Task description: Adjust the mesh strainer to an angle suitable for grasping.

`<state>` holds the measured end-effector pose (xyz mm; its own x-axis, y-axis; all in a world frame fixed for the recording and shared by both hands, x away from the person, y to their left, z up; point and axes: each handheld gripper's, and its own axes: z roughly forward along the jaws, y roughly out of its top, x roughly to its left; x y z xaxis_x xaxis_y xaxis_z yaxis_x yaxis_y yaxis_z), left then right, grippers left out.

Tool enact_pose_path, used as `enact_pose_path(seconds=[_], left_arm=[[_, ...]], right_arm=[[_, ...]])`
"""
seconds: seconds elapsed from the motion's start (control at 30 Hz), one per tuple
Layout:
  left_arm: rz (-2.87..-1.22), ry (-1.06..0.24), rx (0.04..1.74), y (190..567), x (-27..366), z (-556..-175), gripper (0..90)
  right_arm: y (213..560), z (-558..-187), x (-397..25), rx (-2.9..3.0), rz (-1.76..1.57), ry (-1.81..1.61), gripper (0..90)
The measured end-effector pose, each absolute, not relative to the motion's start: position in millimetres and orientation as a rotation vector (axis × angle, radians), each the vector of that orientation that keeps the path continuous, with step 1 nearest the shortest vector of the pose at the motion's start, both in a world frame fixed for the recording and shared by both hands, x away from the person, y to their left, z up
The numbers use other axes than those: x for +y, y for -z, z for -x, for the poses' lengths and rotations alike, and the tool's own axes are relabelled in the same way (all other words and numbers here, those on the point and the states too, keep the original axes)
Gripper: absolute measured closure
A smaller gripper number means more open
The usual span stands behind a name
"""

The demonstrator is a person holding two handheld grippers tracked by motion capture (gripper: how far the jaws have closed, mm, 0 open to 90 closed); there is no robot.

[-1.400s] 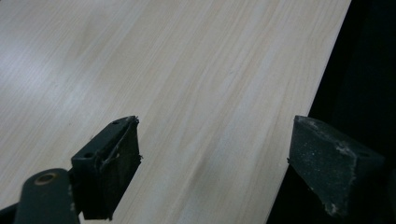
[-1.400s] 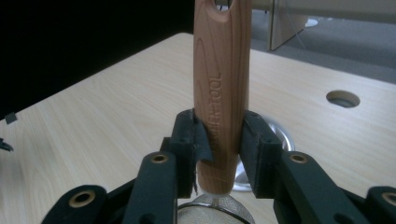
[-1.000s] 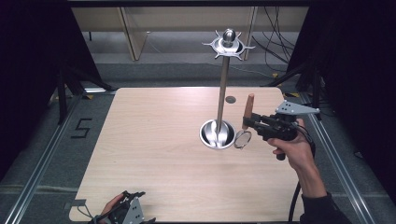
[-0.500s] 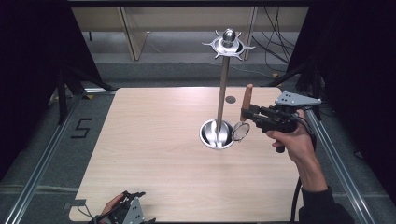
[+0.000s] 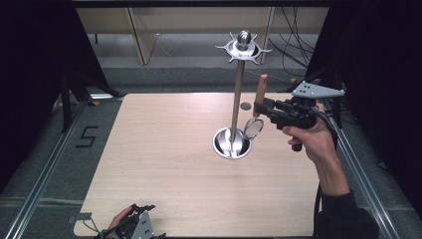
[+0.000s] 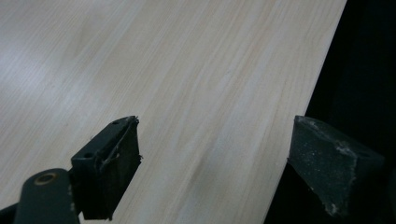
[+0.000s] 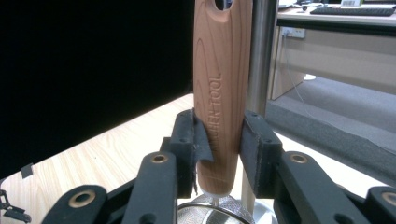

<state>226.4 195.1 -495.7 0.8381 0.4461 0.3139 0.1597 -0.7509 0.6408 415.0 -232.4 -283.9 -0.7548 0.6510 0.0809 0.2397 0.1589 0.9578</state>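
A small mesh strainer with a wooden handle [image 5: 261,92] [image 7: 222,93] stands upright, its round mesh head [image 5: 254,128] [image 7: 215,212] hanging below. My right gripper [image 5: 259,108] [image 7: 219,140] is shut on the lower part of the handle. It holds the strainer just right of a metal stand whose pole [image 5: 239,94] [image 7: 260,56] rises from a round base [image 5: 232,144] to a crown of hooks [image 5: 244,46]. The handle's top sits below the hooks. My left gripper [image 5: 141,211] [image 6: 215,154] rests open at the table's near left edge, nothing between its jaws.
The light wooden table [image 5: 164,149] has a small dark spot [image 5: 245,106] behind the stand. Metal rails run along both sides, with a "5" marked on the floor [image 5: 85,135] at the left. Cables and furniture legs lie beyond the far edge.
My right gripper has lifted the strainer higher beside the pole, and the handle now stands more upright. The left gripper has stayed still.
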Motion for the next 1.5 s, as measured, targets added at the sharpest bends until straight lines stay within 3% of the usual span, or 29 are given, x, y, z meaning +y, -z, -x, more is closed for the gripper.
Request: enact_pose_path(seconds=[0.4,1.5], left_arm=[[-2.391,-0.618,0.445,496,195,-226,15.8],[-2.398,-0.623,0.442,496,195,-227,15.8]], right_arm=[[261,-422,-223,2.08,-0.861,-1.608,69.1],[254,-443,-216,2.087,-0.894,-1.582,69.1]])
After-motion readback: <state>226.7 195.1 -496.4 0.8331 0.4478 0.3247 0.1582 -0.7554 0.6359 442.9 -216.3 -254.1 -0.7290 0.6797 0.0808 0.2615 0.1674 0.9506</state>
